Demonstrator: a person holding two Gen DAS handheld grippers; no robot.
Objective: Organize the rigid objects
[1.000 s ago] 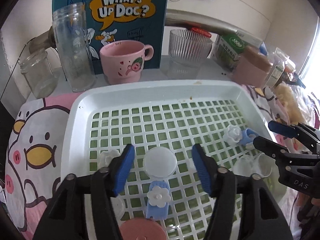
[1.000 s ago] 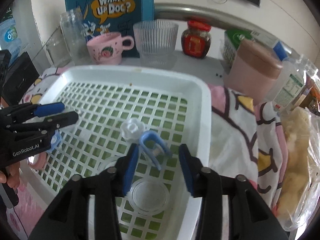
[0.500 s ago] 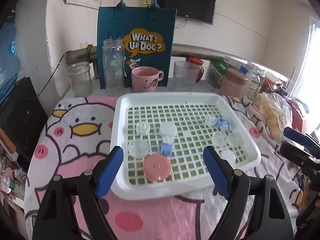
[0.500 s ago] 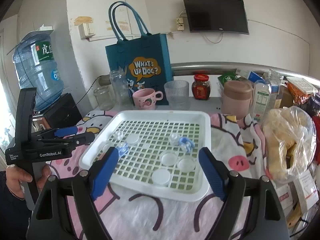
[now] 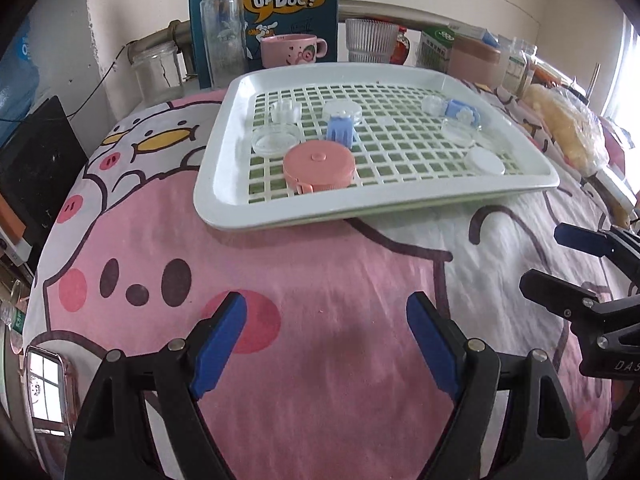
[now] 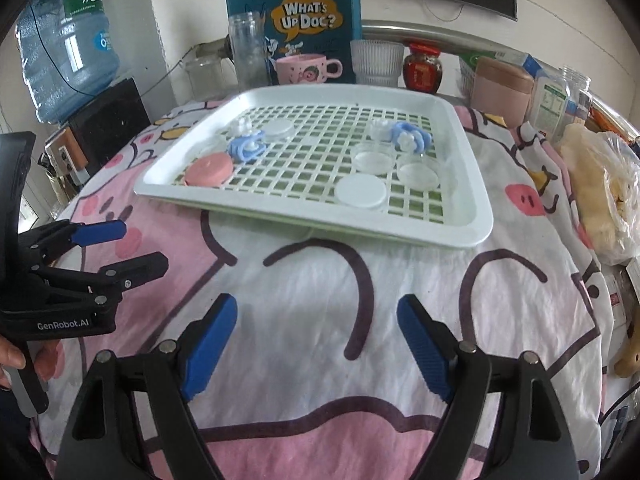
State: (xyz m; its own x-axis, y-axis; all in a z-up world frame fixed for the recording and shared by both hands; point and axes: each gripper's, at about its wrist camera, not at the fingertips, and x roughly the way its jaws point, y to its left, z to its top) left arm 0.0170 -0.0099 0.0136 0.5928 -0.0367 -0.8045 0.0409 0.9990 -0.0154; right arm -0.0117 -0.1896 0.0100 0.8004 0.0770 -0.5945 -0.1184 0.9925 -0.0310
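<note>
A white tray (image 5: 224, 176) with a green grid floor lies on the pink cartoon cloth; it also shows in the right wrist view (image 6: 476, 216). In it lie a pink round lid (image 5: 319, 165), two blue clips (image 5: 341, 131) (image 6: 409, 136), a white lid (image 6: 361, 192) and several clear lids (image 6: 374, 157). My left gripper (image 5: 326, 336) is open and empty, low over the cloth in front of the tray. My right gripper (image 6: 316, 340) is open and empty, also in front of the tray.
Behind the tray stand a teal bag (image 5: 264, 0), a tall glass jar (image 5: 223, 36), a pink mug (image 5: 292, 50), a ribbed glass (image 5: 370, 40), a red jar (image 6: 423, 67) and a pink canister (image 6: 502, 88). A food bag (image 6: 600, 196) lies right. A water bottle (image 6: 66, 36) stands left.
Both grippers have pulled back from over the tray and come down low over the cloth in front of it. Both opened wide and stay empty.
</note>
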